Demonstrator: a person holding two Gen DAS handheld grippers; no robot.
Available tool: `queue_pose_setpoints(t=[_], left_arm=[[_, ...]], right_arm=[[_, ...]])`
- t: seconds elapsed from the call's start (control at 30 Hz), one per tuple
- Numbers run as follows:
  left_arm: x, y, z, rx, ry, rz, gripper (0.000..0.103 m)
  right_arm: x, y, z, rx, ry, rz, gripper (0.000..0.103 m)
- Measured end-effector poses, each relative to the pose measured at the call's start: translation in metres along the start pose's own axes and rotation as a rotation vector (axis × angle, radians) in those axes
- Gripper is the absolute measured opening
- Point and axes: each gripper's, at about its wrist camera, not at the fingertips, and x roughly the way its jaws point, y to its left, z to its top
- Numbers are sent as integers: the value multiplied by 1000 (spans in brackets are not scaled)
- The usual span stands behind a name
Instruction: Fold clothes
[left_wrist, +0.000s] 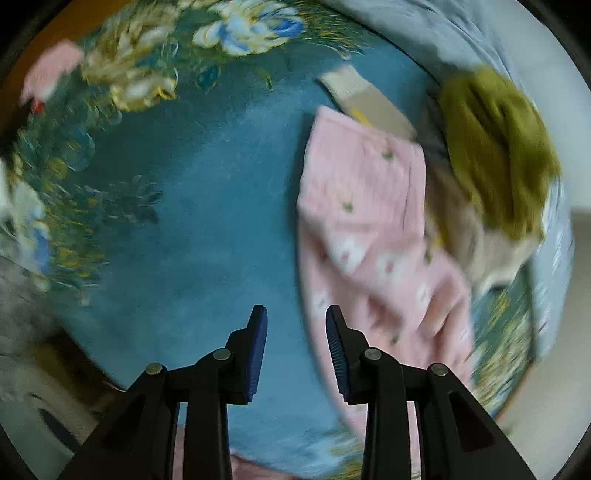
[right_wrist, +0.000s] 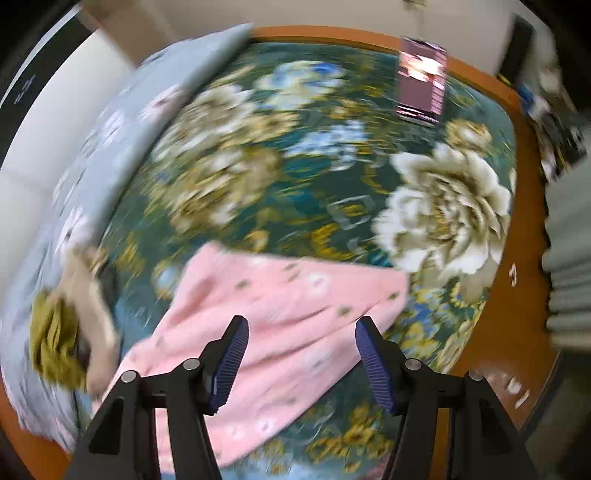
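bed: a wide bed with a teal floral cover (right_wrist: 332, 177) fills both views; an orange wooden frame (right_wrist: 509, 258) edges it and a pale wall stands behind. both pictures are smeared by motion.
pink garment: the pink garment (left_wrist: 365, 221) with small white and green prints lies spread on the cover, partly doubled over itself, with a loose flap near its middle. in the right wrist view it lies directly beneath and ahead of the gripper.
state of fold: it looks rumpled and only partly laid over, not a neat packet; whether it is being spread out or folded in, i cannot tell.
handling: judged soft, light and limp, likely to sag and slide on the smooth cover. an edge or corner gives the best hold, pinching one layer and not the doubled part.
left gripper: the left gripper (left_wrist: 296, 354) hangs over bare cover just beside the garment's edge, fingers parted, holding nothing.
right gripper: the right gripper (right_wrist: 301, 363) hovers above the pink cloth, fingers spread wide, nothing between them.
pile: an olive cloth (left_wrist: 495, 147) and a beige garment (left_wrist: 373, 99) lie bunched next to the pink one.
blanket: a pale blue blanket (right_wrist: 110, 122) runs along the wall side.
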Motion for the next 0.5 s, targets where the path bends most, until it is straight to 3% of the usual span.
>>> queue_pose_setpoints(t=[0.23,0.4,0.43,0.47,0.5], left_arm=[[51,1,36,-134,86,-94,34],[88,2,62,-229,148,-161,33],[96,2,67,-248,160,-175,25],[103,2,72,-268,173,-188,4],[110,2,77,-287,185,-202,4]], right_arm=[[-31,98,-55,-240,30,-13,64],[-42,129,-73,-316,38,-52,64],[-43,133,-75,-317,41,-58,64],[-43,135,-76,-318,44,-62,64],[-42,137,-77,-318,50,-69,64]])
